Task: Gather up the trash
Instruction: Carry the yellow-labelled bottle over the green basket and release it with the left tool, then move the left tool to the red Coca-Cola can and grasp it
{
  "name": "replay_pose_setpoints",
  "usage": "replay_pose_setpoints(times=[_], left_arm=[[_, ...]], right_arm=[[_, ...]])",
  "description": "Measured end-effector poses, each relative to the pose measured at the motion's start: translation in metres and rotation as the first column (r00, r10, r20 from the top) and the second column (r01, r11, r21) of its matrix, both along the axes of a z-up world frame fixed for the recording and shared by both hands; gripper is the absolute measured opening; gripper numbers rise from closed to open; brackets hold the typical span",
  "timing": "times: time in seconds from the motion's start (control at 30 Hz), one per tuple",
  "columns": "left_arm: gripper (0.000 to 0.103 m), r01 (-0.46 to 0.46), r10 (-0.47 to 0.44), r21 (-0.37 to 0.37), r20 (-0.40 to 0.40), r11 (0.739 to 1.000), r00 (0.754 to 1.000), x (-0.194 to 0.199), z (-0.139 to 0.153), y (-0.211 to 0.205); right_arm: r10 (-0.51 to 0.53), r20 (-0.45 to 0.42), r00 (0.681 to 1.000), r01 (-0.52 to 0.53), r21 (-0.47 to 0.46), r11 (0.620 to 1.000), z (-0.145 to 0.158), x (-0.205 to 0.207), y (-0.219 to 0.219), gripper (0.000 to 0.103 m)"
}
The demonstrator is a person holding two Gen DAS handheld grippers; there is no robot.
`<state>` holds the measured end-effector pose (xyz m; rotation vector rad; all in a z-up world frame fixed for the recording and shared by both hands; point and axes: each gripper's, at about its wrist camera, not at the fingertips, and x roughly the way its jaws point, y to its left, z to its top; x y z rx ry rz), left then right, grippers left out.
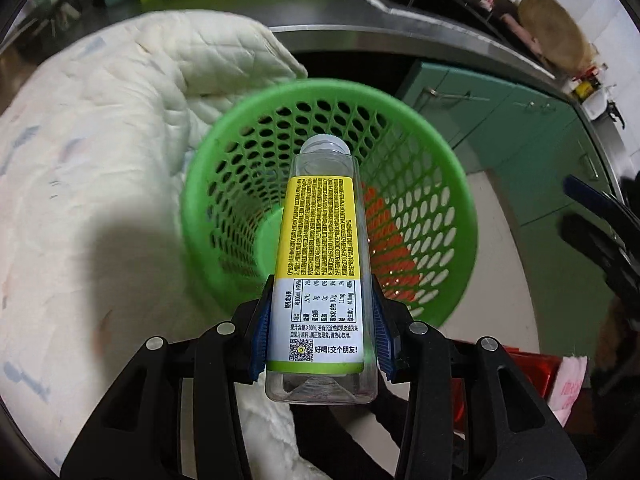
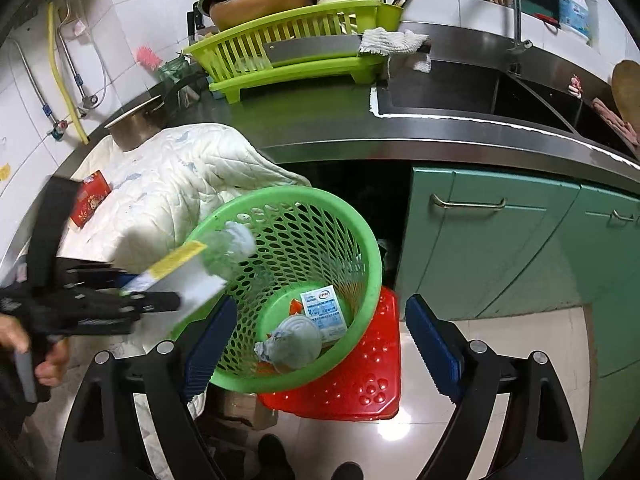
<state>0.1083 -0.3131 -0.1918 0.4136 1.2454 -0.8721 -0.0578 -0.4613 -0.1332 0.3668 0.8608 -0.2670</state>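
My left gripper [image 1: 320, 332] is shut on a clear plastic bottle [image 1: 320, 248] with a yellow and white label. It holds the bottle cap-first over the mouth of the green mesh basket [image 1: 436, 168]. In the right wrist view the bottle [image 2: 192, 272] juts over the basket's rim [image 2: 360, 240] from the left gripper [image 2: 132, 300]. The basket holds a white packet [image 2: 324, 312] and a crumpled wrapper [image 2: 296, 340]. My right gripper [image 2: 320, 344] is open and empty, just in front of the basket.
A white quilted cloth [image 2: 168, 200] with a red packet [image 2: 90, 198] lies left of the basket. A red plastic stool [image 2: 360, 372] stands under the basket. Green cabinets [image 2: 500, 240], a steel counter [image 2: 400, 136] with sink and a green dish rack [image 2: 288, 56] lie beyond.
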Motion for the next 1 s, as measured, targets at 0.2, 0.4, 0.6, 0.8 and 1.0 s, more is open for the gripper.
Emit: replay_pose_setpoints(times=[0.2, 0.4, 0.6, 0.8, 1.0], left_arm=[[0.044, -0.041, 0.043, 0.045, -0.054, 0.998, 0.998, 0.009, -0.020, -0.018], [0.046, -0.054, 0.055, 0.023, -0.043, 0.998, 0.998, 0.007, -0.016, -0.007], [0.047, -0.089, 0.088, -0.032, -0.030, 0.996, 0.996, 0.009, 0.006, 0.013], [0.048, -0.152, 0.154, -0.109, 0.010, 0.982, 0.988, 0.009, 0.043, 0.054], [0.050, -0.240, 0.253, -0.161, 0.061, 0.957, 0.966, 0.013, 0.076, 0.108]], right_arm=[[-0.011, 0.001, 1.000, 0.011, 0.009, 1.000, -0.001, -0.010, -0.003, 0.083], [-0.021, 0.017, 1.000, 0.021, 0.020, 1.000, 0.003, -0.011, -0.006, 0.083], [0.006, 0.030, 1.000, -0.006, 0.016, 1.000, 0.010, -0.005, 0.003, 0.083], [0.057, 0.053, 0.997, -0.057, 0.006, 0.998, 0.022, 0.009, 0.014, 0.083], [0.142, 0.075, 0.987, -0.141, -0.008, 0.990, 0.036, 0.033, 0.037, 0.084]])
